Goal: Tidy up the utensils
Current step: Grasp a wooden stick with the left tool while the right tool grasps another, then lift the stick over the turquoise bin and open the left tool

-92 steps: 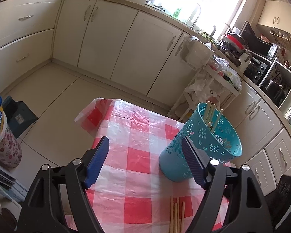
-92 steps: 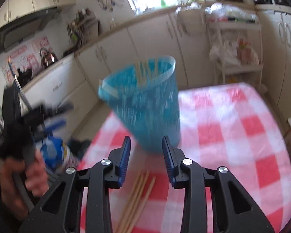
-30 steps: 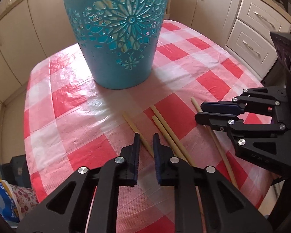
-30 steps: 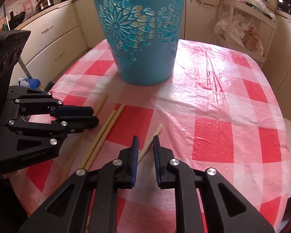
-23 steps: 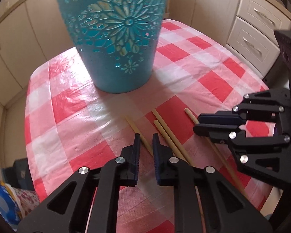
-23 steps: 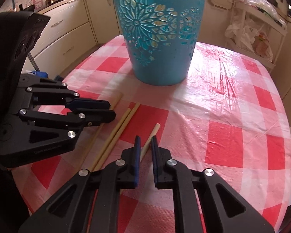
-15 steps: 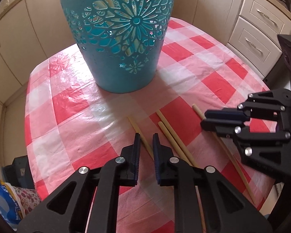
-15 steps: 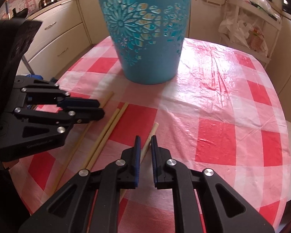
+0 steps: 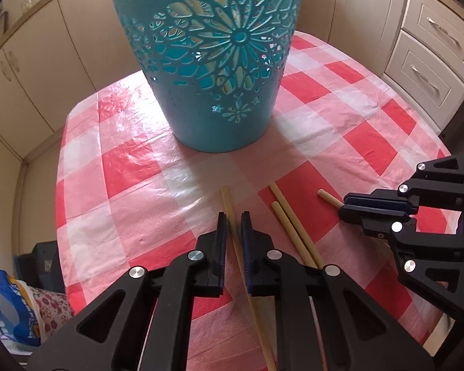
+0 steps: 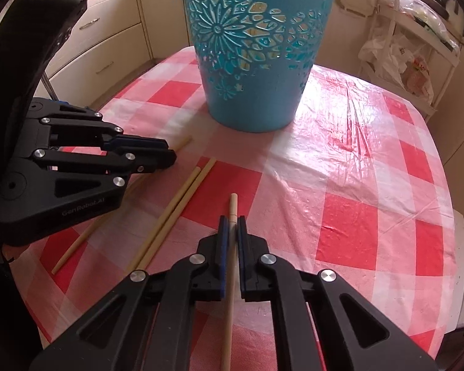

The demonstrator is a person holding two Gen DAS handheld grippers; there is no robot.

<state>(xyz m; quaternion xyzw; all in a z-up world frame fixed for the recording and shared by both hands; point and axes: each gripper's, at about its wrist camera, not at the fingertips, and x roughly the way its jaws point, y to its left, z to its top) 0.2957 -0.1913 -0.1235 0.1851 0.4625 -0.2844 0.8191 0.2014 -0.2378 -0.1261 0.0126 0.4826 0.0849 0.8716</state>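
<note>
We see each claw, narrowly parted 1 second ago, now pinching 1 chopstick: left claw (image 9: 234,216), right claw (image 10: 232,220); 2 chopsticks (image 10: 182,199) lie between, blue holder (image 9: 213,61) beyond.

From the right wrist view I read one marking: "GenRobot.AI", in pale raised letters on the flat black plastic side plate of the left gripper (image 10: 167,154), left of the teal pierced plastic bucket (image 10: 256,61). Print on the white plastic bags (image 10: 396,58) right of that bucket is too small to read.
</note>
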